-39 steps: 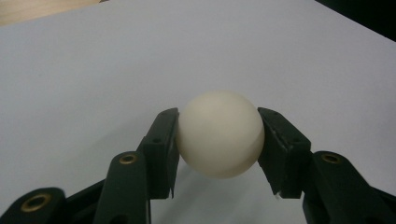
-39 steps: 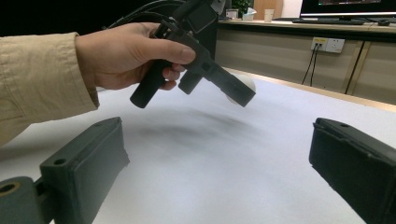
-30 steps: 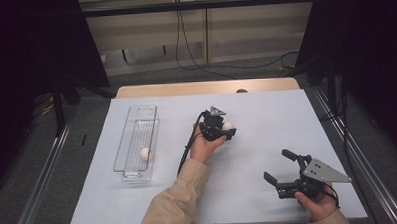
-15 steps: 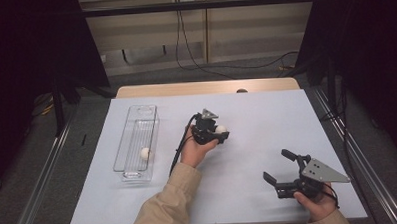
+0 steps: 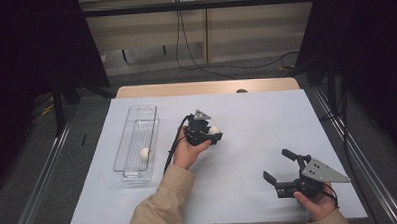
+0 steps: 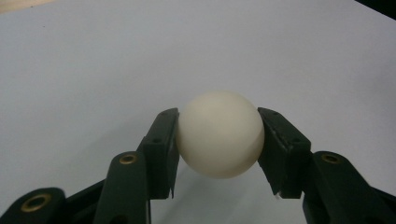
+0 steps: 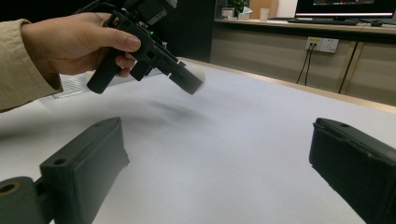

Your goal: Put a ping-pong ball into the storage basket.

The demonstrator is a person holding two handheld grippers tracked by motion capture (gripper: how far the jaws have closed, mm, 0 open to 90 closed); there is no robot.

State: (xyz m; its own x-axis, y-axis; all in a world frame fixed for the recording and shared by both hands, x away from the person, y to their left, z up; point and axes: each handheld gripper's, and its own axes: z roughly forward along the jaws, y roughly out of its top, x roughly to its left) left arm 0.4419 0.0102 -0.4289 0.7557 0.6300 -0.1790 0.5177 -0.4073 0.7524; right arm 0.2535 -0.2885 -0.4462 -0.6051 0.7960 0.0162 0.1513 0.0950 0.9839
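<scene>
A white ball (image 6: pixel 219 133) is being pinched by the left tool (image 5: pixel 211 134), half hidden by its jaws; the right tool (image 5: pixel 278 166) is being held spread above the bench (image 5: pixel 246 115).

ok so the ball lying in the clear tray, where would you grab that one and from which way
Grip the ball in the tray across its middle, coming straight down from above. The clear tray is long, narrow and open-topped, so its walls block a side approach. Line the jaws up along the tray's length, I'd judge.
</scene>
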